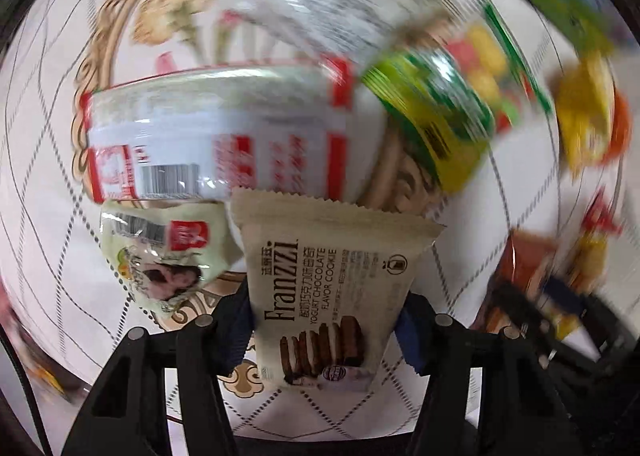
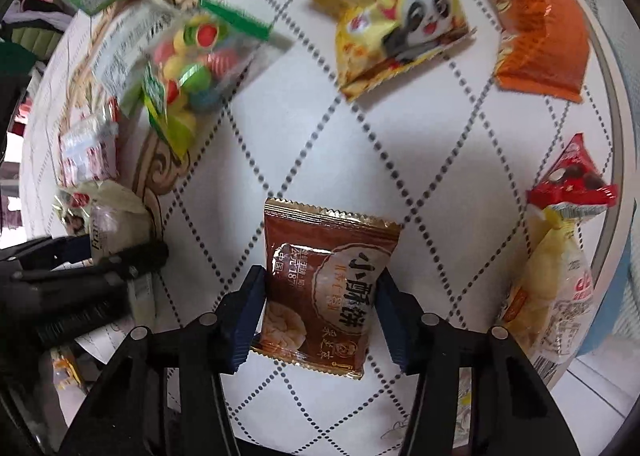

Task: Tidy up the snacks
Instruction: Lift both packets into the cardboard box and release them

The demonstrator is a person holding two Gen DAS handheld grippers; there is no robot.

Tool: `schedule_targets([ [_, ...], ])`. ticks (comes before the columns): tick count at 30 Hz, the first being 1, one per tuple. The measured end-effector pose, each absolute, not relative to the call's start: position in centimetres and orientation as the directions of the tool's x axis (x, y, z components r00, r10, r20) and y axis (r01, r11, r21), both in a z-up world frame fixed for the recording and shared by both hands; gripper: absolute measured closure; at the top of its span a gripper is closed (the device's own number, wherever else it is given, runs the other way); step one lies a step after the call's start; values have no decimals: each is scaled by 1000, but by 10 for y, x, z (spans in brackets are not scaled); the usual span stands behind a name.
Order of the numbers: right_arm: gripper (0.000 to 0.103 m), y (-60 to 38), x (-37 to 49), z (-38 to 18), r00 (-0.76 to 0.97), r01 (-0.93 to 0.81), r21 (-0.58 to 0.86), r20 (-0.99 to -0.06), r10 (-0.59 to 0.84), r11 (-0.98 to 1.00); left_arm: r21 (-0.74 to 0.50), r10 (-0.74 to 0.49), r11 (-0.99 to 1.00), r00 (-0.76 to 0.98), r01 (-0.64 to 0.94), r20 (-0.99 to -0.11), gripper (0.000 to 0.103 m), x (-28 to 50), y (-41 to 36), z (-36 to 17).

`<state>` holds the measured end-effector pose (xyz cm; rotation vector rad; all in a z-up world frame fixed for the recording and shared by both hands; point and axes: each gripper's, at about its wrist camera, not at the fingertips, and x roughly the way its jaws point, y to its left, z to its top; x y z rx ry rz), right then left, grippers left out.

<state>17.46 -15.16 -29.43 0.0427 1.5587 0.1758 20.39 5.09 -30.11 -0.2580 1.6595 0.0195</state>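
Observation:
My left gripper (image 1: 326,326) is shut on a beige Franzzi cookie packet (image 1: 332,288) and holds it above the tablecloth. Just beyond it lie a white and red snack pack (image 1: 216,136) and a small pale packet (image 1: 164,256). My right gripper (image 2: 320,310) is shut on a brown pastry packet (image 2: 324,288) over the white patterned cloth (image 2: 304,144). The left gripper (image 2: 80,276) with its beige packet (image 2: 112,232) shows at the left edge of the right wrist view.
A green bag of coloured candies (image 2: 188,72), a yellow panda bag (image 2: 400,12), an orange packet (image 2: 540,24), a red packet (image 2: 572,180) and a pale yellow bag (image 2: 552,288) lie around the cloth. The table edge runs along the right.

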Motion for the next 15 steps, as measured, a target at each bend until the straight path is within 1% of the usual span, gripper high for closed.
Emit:
schedule_targets([
  [2,45,-154,177,-292,-18,-75,165,-986,164,983,-199,-229,956,-121,-216,-966,43,206,57,-310],
  [3,43,-157,176,-290,-25,-61,180,-984,179,982,-215,-246,953,-134,-213,-960,43,206,57,-312],
  [5,38,-162,175,-290,-40,-22,210,-977,209,978,-235,-264,955,-156,-180,-952,39,204,58,-317],
  [6,35,-164,174,-290,-42,-5,219,-975,219,976,-234,-260,960,-177,-153,-949,38,202,56,-321],
  [9,34,-163,168,-296,-40,16,208,-977,209,978,-190,-203,978,-198,-83,-959,37,185,36,-326],
  [12,32,-152,161,-303,-20,2,151,-988,151,988,-133,-142,989,-174,-66,-974,38,185,11,-326],
  [13,33,-146,158,-305,-11,3,135,-991,135,991,-114,-123,991,-153,-65,-981,44,185,7,-325],
  [14,35,-144,157,-308,-3,1,121,-993,121,993,-97,-104,994,-131,-58,-986,45,183,-1,-323],
  [15,44,-143,154,-310,10,-7,98,-995,98,995,-88,-93,995,-110,-50,-990,46,181,-8,-320],
])
